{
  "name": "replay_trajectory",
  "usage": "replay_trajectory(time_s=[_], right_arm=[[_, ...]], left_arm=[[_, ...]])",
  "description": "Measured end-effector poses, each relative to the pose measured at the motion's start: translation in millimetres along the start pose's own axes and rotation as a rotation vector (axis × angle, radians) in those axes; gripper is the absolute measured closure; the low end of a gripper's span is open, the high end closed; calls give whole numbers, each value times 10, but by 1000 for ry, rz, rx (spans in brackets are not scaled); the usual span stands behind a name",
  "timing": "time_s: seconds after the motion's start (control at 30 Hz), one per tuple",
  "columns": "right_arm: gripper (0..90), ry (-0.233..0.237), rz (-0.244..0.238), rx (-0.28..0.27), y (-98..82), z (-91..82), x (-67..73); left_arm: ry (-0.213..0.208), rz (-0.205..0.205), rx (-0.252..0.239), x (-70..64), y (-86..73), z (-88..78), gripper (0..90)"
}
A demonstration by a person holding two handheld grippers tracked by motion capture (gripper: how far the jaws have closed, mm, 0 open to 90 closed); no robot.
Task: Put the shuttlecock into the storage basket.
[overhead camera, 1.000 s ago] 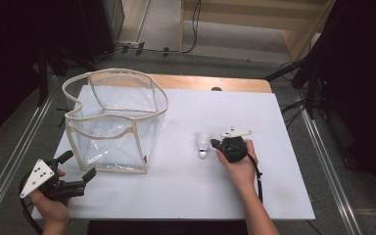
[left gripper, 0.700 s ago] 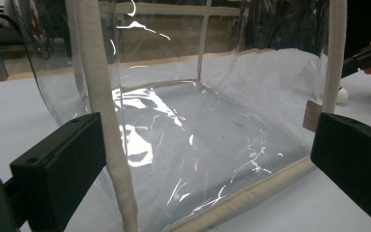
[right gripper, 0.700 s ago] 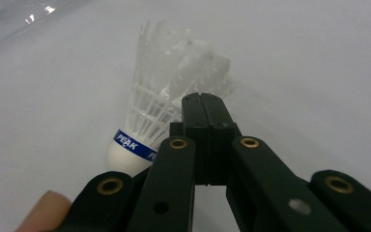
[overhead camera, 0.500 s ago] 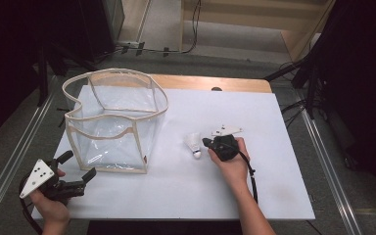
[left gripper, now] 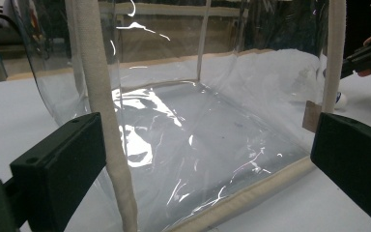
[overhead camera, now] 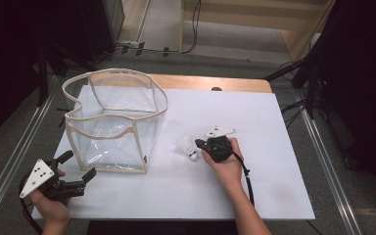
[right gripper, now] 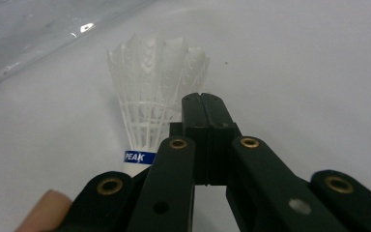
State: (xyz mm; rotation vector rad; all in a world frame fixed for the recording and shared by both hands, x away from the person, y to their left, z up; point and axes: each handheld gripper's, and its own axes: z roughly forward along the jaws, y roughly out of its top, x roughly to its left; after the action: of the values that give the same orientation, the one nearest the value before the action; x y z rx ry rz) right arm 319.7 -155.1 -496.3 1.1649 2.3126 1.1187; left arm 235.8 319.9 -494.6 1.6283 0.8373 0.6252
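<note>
While the right gripper [overhead camera: 199, 145] rests on the white table [overhead camera: 274, 127] with its jaws pressed flat together and nothing between them, the shuttlecock [overhead camera: 188, 147] lies just beside its tip — touching or not, I cannot tell. At the near left corner, the left gripper [overhead camera: 81, 166] stands wide open and empty, facing the clear bag [overhead camera: 112, 117].

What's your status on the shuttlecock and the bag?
Right gripper jaws shut, empty, beside the shuttlecock. Left gripper jaws open, facing the clear bag. Shuttlecock on the table, outside the bag. Nothing between them.
</note>
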Motion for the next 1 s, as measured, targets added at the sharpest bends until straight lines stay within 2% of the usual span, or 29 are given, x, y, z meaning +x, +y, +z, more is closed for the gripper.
replay_trajectory(time_s=[0.2,0.3,0.53,0.6,0.7,0.73,0.77,0.87,0.93,1.0], right_arm=[[877,7,-18,0,8,15,39],[873,5,-7,-8,10,-8,28],[503,-11,53,-49,32,-162,-38],[354,-6,60,-49,35,-195,-45],[96,-25,58,-48,40,-236,-42],[38,-22,60,-48,38,-248,-43],[0,-14,66,-48,37,-258,-45],[0,-3,99,-55,37,-294,-56],[0,17,102,-65,39,-318,-56],[0,15,101,-65,42,-334,-34]], left_arm=[[0,-2,-1,0,0,1,0],[-1,-2,-2,0,0,1,0],[0,-3,-2,2,0,1,0],[0,-3,-2,2,0,2,0],[0,-1,0,2,1,2,0],[1,-1,0,2,0,2,0],[1,-2,-1,2,0,2,0],[1,-2,-1,1,0,3,0],[1,-1,0,2,0,3,0],[1,-2,-1,2,1,3,0]])
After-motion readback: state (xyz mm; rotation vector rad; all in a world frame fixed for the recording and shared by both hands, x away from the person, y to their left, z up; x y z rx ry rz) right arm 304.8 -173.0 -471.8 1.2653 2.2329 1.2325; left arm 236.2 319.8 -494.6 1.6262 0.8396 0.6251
